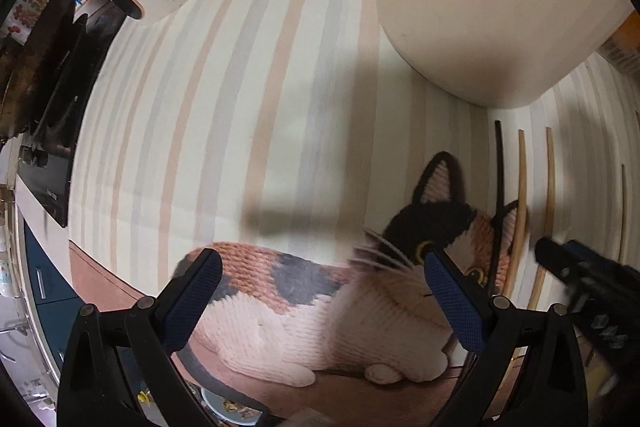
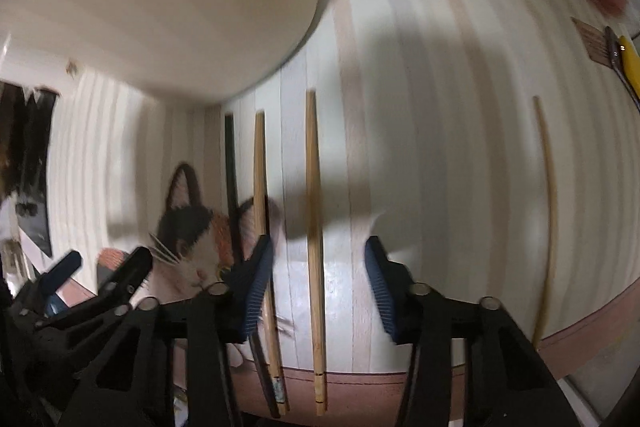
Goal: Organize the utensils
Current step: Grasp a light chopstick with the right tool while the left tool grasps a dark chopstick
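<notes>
Striped cloth [image 2: 440, 107] over bench, cat-shaped mat [image 1: 320, 307] at near edge, big cream container [image 1: 500, 7] behind. Four chopsticks side by side on cloth. Right gripper [image 2: 318, 291] spread apart, empty, straddling one bamboo chopstick [image 2: 314, 227] without touching; dark chopstick [image 2: 230, 167] and another bamboo one just left. Left gripper [image 1: 324, 291] wide apart over mat, gripping nothing.
</notes>
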